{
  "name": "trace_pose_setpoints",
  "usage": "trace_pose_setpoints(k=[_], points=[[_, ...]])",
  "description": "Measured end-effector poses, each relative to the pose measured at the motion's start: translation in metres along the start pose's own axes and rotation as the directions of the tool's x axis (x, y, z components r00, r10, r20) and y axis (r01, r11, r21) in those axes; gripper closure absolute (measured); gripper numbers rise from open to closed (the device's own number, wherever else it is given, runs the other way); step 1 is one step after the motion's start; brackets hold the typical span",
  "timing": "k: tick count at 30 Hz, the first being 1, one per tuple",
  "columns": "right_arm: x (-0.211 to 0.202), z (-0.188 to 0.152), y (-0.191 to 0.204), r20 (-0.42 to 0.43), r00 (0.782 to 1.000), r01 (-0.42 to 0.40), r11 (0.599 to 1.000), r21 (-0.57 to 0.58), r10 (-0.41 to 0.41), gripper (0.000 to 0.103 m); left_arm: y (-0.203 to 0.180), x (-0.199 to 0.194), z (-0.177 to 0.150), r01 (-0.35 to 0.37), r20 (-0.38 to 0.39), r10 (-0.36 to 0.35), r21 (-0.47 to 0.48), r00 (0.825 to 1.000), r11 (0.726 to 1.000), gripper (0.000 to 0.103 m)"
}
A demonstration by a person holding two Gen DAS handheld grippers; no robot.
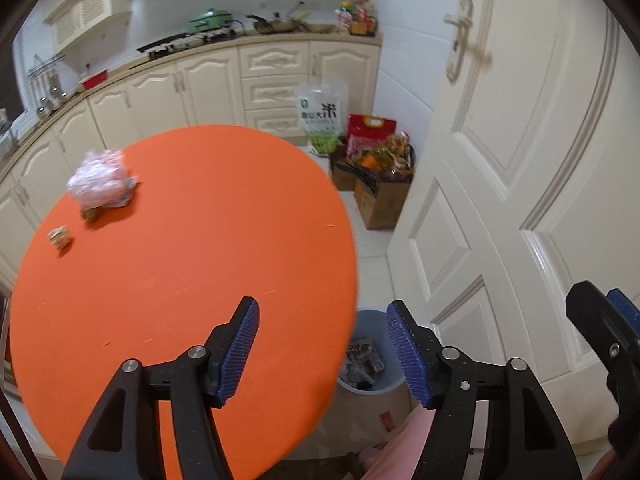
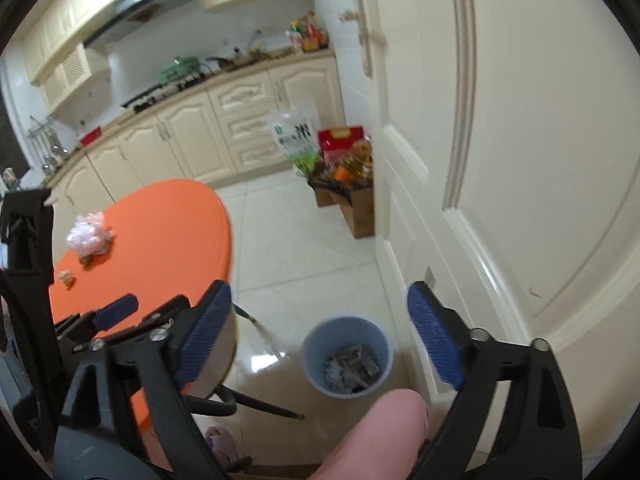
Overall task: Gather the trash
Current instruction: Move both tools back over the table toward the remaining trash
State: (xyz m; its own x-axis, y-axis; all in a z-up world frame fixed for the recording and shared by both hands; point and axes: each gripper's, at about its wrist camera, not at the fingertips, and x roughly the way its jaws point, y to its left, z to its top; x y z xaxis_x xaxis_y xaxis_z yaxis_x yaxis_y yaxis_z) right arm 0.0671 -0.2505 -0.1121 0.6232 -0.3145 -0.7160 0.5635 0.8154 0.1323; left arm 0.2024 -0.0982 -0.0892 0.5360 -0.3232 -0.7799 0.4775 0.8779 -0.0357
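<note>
left wrist view: the left gripper (image 1: 322,348) is hanging over the near edge of the round orange worktop (image 1: 192,248), its blue-padded fingers (image 1: 240,354) standing apart with nothing between them. a crumpled clear plastic wrapper (image 1: 100,180) is lying on the far left part of the worktop; just beside its near edge a small brown scrap (image 1: 91,214) is sitting, and a second pale scrap (image 1: 60,237) is resting a little nearer the worktop's left rim. below the worktop's right edge, a light blue waste bin (image 1: 378,368) is standing upright on the floor, partly hidden by the worktop, with dark and grey wrappers lying inside it. one finger of the right gripper (image 1: 600,320) is showing at the right margin.

right wrist view: the right gripper (image 2: 320,332) is pointing down at the tiled floor (image 2: 304,248), its fingers (image 2: 434,340) spread wide and gripping nothing. the waste bin (image 2: 320,340) is appearing between the fingers, well below them, near a closed cream door (image 2: 520,160). the wrapper (image 2: 88,234) and the scraps are lying on the worktop (image 2: 160,232) at left. a pink-clad leg (image 2: 372,436) of the person is showing at the bottom.
</note>
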Motion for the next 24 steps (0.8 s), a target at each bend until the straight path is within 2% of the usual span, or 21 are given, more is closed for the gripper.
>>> trace_pose_setpoints(k=[3,4,6,9,14,18,24], points=[[-0.011,-0.002,0.017,0.023,1.0,-0.013,0.999,-0.032,0.014,0.013,0.021,-0.026,-0.014,-0.019,0.041,0.02,-0.038,0.999,0.999,0.035],[-0.013,-0.003,0.024,0.025,0.999,-0.022,0.999,-0.042,0.023,0.012,0.028,-0.035,-0.019,-0.038,0.059,0.041,-0.052,0.997,0.998,0.034],[-0.018,-0.006,0.039,0.033,0.999,-0.038,0.997,-0.064,0.041,0.004,0.039,-0.048,-0.029,-0.079,0.087,0.085,-0.074,0.993,0.994,0.032],[-0.02,-0.009,0.061,0.033,0.998,-0.057,0.994,-0.096,0.061,0.004,0.065,-0.068,-0.045,-0.117,0.116,0.132,-0.127,0.984,0.985,0.027],[-0.019,-0.013,0.105,0.012,0.992,-0.119,0.983,-0.141,0.122,0.002,0.1,-0.092,-0.064,-0.179,0.135,0.207,-0.196,0.969,0.964,0.026],[-0.012,-0.017,0.143,-0.009,0.988,-0.153,0.971,-0.184,0.154,0.002,0.127,-0.105,-0.075,-0.191,0.133,0.229,-0.254,0.964,0.948,0.021],[0.008,-0.026,0.196,-0.068,0.977,-0.212,0.947,-0.24,0.201,0.002,0.172,-0.112,-0.082,-0.232,0.122,0.282,-0.315,0.952,0.92,0.019]])
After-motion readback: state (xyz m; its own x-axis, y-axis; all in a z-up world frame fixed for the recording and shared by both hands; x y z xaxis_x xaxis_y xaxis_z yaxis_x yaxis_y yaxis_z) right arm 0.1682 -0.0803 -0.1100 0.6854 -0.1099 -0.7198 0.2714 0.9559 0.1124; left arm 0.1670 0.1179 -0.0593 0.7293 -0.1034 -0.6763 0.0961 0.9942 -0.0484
